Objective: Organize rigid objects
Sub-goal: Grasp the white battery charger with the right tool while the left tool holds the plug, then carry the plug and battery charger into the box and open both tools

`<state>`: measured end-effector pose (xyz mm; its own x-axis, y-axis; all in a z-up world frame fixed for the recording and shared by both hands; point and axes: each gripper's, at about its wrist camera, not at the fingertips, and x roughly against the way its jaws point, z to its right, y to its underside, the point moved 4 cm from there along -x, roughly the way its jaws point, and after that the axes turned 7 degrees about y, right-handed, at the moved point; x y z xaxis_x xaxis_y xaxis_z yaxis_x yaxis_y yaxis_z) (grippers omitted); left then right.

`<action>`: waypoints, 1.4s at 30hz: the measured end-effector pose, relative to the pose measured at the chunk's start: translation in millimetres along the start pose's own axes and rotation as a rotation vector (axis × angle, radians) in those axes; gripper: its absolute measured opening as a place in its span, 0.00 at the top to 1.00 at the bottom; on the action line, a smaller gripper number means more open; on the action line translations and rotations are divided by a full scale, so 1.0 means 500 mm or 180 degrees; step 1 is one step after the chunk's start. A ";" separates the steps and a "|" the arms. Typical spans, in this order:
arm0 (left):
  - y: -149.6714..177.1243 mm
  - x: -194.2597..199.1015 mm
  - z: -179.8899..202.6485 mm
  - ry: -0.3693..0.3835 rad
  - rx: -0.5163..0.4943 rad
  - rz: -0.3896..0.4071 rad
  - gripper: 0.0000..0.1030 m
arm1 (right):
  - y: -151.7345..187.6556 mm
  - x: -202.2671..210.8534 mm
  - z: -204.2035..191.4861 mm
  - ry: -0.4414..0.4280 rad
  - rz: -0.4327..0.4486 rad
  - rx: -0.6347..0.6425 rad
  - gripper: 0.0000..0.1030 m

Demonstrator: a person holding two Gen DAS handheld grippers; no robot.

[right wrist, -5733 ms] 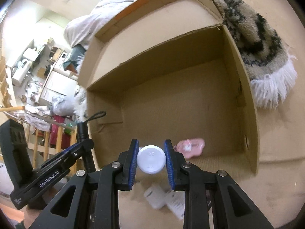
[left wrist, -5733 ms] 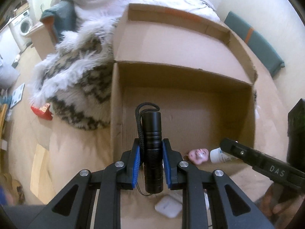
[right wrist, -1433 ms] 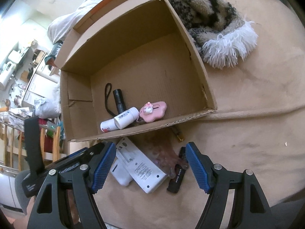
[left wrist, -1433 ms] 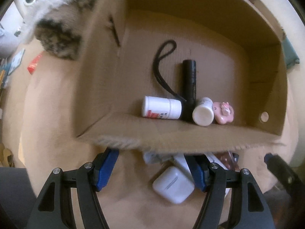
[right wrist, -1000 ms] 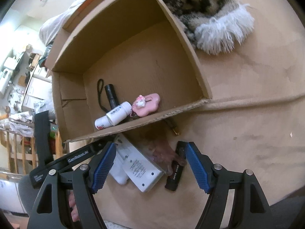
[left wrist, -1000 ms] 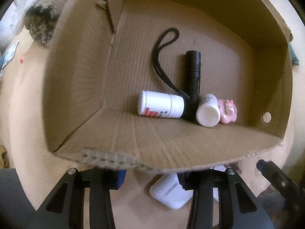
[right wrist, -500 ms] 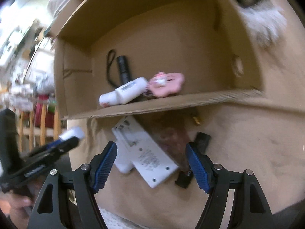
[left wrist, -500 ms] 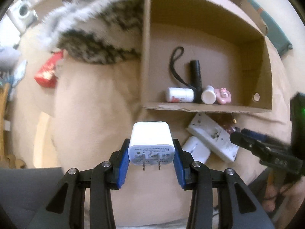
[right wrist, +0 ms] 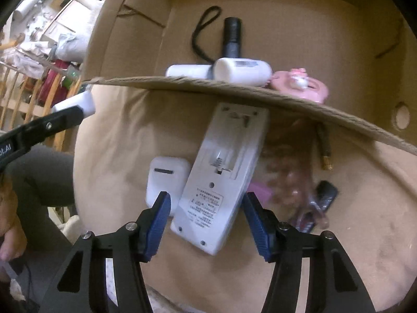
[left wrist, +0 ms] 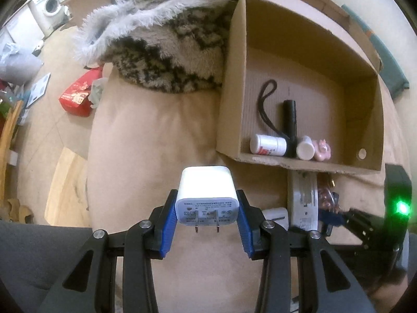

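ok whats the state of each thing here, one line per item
left gripper: shut on the white charger
right gripper: jaws closing, astride the white remote, pads not yet on it
cardboard box: open
flashlight: lying in the box
two white bottles: lying on their sides in the box
pink toy: in the box
earbud case: shut, outside the box, beside the remote

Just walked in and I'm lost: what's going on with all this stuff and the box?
A person is sorting small things into a cardboard box. The left tool grips a white charger, held above the cushion. The right tool is closing around a white remote outside the box, pads not yet touching. A flashlight, two bottles and a pink charm already lie inside.
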<state>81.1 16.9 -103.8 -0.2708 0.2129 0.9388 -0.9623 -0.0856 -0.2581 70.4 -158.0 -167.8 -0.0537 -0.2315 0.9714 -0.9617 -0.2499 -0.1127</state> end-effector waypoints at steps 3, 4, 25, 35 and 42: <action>0.005 -0.009 0.003 0.0011 0.0006 -0.0055 0.63 | -0.014 -0.002 0.004 0.0054 0.0076 -0.0103 0.39; 0.005 -0.010 0.002 0.0006 0.0014 -0.0058 0.63 | -0.021 -0.005 0.011 0.0042 0.0093 -0.0199 0.39; 0.013 -0.003 -0.002 -0.0057 0.0000 0.0008 0.63 | 0.005 0.066 0.025 0.0052 0.0342 -0.0307 0.52; 0.020 0.006 0.003 -0.0270 -0.0097 0.0109 0.63 | 0.036 0.160 0.030 -0.0059 0.0699 -0.0285 0.53; 0.012 0.038 -0.009 -0.0252 0.0032 0.0227 0.63 | 0.018 0.234 0.034 -0.0194 0.1045 -0.0424 0.53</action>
<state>70.1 25.0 -88.6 -0.3354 0.1284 0.9333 -0.9402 -0.1076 -0.3231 60.1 -203.3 -58.7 -0.3534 -0.3357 0.8732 -0.9226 -0.0290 -0.3846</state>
